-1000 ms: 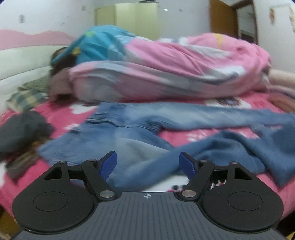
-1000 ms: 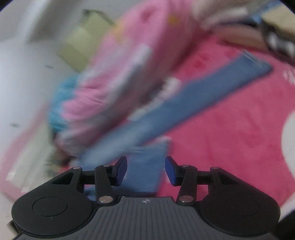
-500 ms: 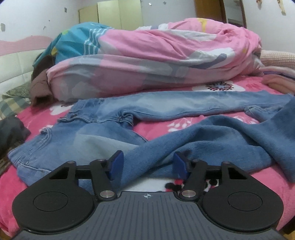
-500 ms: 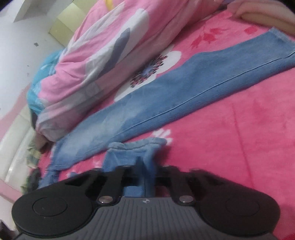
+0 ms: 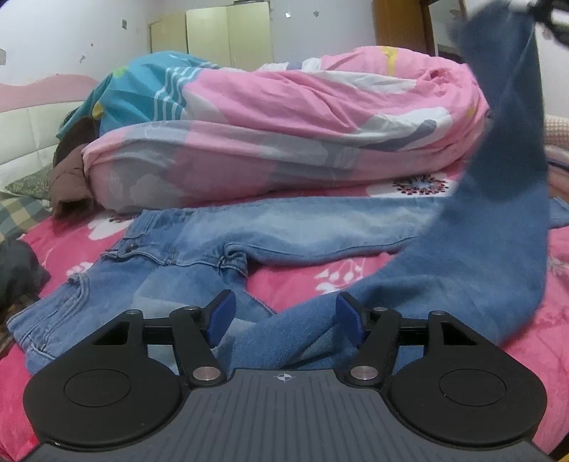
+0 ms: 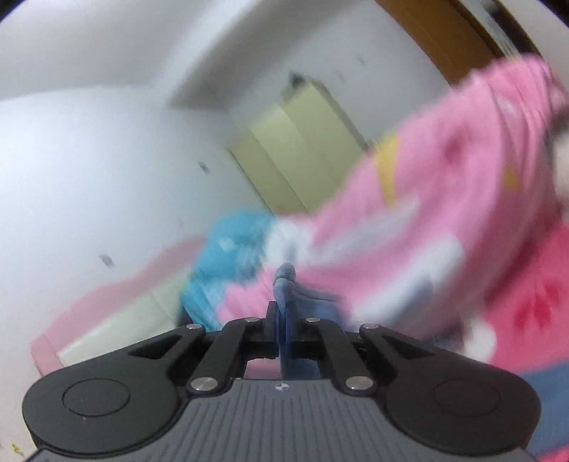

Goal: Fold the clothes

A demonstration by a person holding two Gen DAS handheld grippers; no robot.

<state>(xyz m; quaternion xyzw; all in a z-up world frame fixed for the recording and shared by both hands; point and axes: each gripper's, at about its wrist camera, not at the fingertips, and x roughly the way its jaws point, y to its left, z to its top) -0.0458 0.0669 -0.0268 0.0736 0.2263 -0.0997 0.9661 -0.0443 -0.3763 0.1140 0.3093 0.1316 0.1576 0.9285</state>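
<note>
A pair of light blue jeans (image 5: 270, 227) lies spread on the pink flowered bed, waistband at the left, one leg running right. The other leg (image 5: 505, 199) is lifted high at the right, hanging from the right gripper at the top right corner. My left gripper (image 5: 284, 316) stands open low over the bed, with folded denim lying between its blue pads (image 5: 220, 312), untouched by either. In the blurred right wrist view my right gripper (image 6: 282, 330) is shut on the jeans' leg end (image 6: 284, 280), raised well above the bed.
A rolled pink and blue quilt (image 5: 284, 131) lies across the back of the bed. Dark clothes (image 5: 17, 270) and a checked pillow (image 5: 14, 213) sit at the left edge. A white headboard, cream wardrobe (image 5: 227, 32) and wooden door stand behind.
The right gripper shut on the leg end and has swung up off the bed, carrying the leg high. The left gripper has edged forward and stays open.
</note>
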